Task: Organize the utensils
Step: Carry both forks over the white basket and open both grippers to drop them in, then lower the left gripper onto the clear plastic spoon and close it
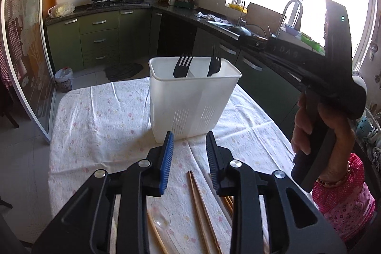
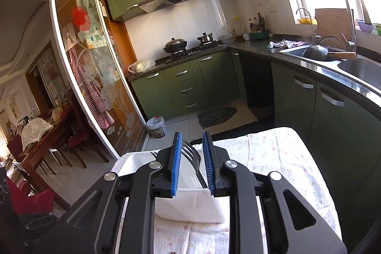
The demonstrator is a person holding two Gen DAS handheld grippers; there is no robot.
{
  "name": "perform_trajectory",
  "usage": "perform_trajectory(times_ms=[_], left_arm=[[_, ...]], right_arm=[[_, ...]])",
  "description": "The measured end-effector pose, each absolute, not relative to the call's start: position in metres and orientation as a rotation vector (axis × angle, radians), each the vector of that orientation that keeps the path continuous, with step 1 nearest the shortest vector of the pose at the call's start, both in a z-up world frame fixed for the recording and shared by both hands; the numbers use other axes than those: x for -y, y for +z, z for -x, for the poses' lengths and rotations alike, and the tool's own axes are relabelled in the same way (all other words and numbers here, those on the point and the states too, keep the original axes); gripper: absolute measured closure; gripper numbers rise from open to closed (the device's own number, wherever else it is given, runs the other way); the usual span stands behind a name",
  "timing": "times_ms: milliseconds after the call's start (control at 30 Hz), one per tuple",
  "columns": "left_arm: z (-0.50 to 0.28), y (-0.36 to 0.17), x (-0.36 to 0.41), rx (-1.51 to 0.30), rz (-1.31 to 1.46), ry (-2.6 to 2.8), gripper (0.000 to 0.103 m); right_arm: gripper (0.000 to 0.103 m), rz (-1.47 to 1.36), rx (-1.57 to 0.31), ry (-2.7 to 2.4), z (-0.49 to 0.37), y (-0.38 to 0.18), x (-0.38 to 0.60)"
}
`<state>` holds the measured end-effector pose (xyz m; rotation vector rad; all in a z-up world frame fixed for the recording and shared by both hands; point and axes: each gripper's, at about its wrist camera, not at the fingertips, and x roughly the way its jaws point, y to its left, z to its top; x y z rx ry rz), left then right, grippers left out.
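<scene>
1. Left wrist view. The left gripper (image 1: 189, 143) hangs over the table (image 1: 100, 111), jaws spread, nothing between them. The white utensil holder (image 1: 193, 97) stands just beyond its tips on the floral tablecloth (image 1: 250, 116).
2. Two black forks (image 1: 182, 66) stand tines-up in the holder; their handles are hidden behind its frosted wall.
3. Wooden chopsticks (image 1: 202, 211) and a clear plastic spoon (image 1: 162, 216) lie on the cloth below the gripper, partly covered by its black frame and cut off at the bottom edge.
4. The right gripper's body crosses the upper right, held by the right hand (image 1: 316, 132); its fingertips cannot be made out here. A pink patterned sleeve (image 1: 343, 201) shows below.
5. Right wrist view. The right gripper (image 2: 191, 135) is above the holder, jaws parted, a fork (image 2: 190, 151) between the blue pads (image 2: 176, 163); no pad visibly presses on it.
6. The holder is largely masked by the gripper; the second fork shows only a tine tip.
7. Room: green cabinets (image 2: 185, 87), a hob with pans (image 2: 175, 43), a steel sink (image 2: 309, 51), a bright window, a glass sliding door (image 2: 95, 63).
</scene>
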<state>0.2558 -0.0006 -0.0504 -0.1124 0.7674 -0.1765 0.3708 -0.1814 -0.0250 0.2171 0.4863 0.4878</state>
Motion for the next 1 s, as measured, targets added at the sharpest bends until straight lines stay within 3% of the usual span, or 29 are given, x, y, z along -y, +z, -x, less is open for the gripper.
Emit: perform_trajectory(times_ms=[433, 900, 967, 1000], left_arm=[[-0.242, -0.144, 0.0, -1.316, 0.123, -0.105, 0.076], [-0.242, -0.169, 0.0, -1.476, 0.177, 0.01, 0.076], [-0.243, -0.172, 0.002, -1.482, 0.18, 0.018, 0.076], [-0.244, -0.173, 0.002, -1.484, 0.179, 0.023, 0.076]], right_arm=[[0.081, -0.225, -0.621, 0.555, -0.312, -0.028, 0.219], [0.081, -0.193, -0.818, 0.574, -0.296, -0.041, 0.222], [0.069, -0.191, -0.828, 0.579, -0.292, -0.041, 0.225], [0.068, -0.185, -0.831, 0.576, -0.291, -0.039, 0.225]])
